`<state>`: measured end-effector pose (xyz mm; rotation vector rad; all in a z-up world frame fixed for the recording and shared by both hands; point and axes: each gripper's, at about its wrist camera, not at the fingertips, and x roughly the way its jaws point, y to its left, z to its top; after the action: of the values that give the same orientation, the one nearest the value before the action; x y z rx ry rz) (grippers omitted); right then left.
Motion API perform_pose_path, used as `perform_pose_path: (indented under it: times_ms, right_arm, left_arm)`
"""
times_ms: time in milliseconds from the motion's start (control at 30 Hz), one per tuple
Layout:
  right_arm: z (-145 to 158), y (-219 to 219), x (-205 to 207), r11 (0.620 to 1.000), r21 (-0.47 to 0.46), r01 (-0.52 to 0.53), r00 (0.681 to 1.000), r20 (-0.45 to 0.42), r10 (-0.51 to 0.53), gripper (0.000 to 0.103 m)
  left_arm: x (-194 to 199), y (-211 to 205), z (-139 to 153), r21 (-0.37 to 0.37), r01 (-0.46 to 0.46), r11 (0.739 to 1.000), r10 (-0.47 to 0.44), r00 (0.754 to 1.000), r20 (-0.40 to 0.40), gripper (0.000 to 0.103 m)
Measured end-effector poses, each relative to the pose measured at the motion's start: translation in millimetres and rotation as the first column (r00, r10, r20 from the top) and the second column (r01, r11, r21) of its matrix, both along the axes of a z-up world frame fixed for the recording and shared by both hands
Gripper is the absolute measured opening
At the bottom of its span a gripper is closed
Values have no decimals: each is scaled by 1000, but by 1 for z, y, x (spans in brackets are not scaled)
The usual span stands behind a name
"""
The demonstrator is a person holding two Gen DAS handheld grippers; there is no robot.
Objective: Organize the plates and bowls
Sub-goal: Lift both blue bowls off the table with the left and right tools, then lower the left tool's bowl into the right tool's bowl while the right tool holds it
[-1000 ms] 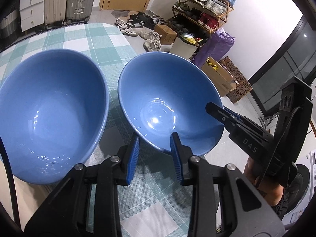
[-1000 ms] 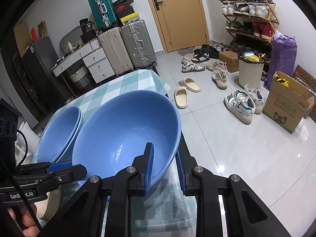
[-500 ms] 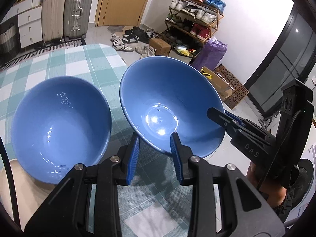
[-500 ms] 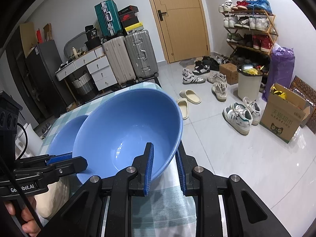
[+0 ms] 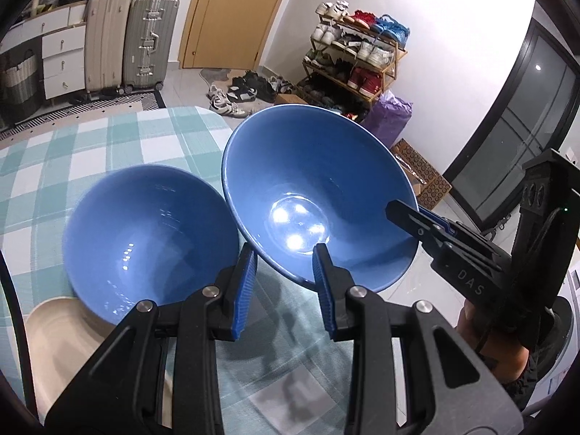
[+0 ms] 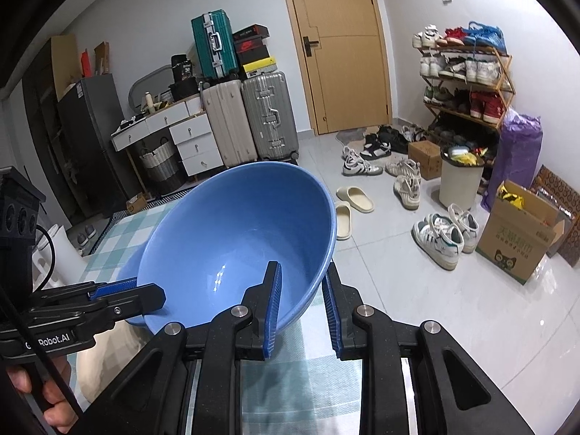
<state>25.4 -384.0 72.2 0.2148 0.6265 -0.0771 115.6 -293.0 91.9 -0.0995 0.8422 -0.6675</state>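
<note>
A large blue bowl (image 5: 319, 181) hangs tilted above the table, held by its rim from two sides. My left gripper (image 5: 286, 290) is shut on the near rim, one pad inside the bowl and one under it. My right gripper (image 6: 302, 308) is shut on the bowl's (image 6: 235, 239) rim too, and in the left wrist view it (image 5: 402, 214) clamps the right edge. A second blue bowl (image 5: 145, 239) rests on a beige plate (image 5: 54, 344) on the table, to the left of and below the held one. A person's hand (image 6: 54, 391) holds the left gripper (image 6: 145, 290).
The table wears a teal checked cloth (image 5: 108, 145), and its rounded edge runs just under the held bowl. On the floor beyond lie shoes (image 6: 442, 235), a white bin (image 6: 460, 181) and a cardboard box (image 6: 518, 239). Suitcases (image 6: 253, 116) and a shoe rack (image 6: 467, 79) stand by the walls.
Both grippers have risen with the blue bowl between them. The second bowl now looks smaller and lower, and the beige plate under it has come into view.
</note>
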Motion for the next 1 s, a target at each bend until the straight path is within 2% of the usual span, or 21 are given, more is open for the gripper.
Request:
perform_pose_path:
  times_ms: [733, 1000]
  right_arm:
    - [28, 71, 31, 994, -23, -105, 994, 31, 106, 25]
    - [24, 93, 51, 988, -19, -153, 988, 21, 154, 25]
  left_arm:
    - [-7, 78, 34, -28, -112, 993, 114, 993, 40, 29]
    - [3, 109, 32, -35, -158, 987, 159, 987, 24, 28]
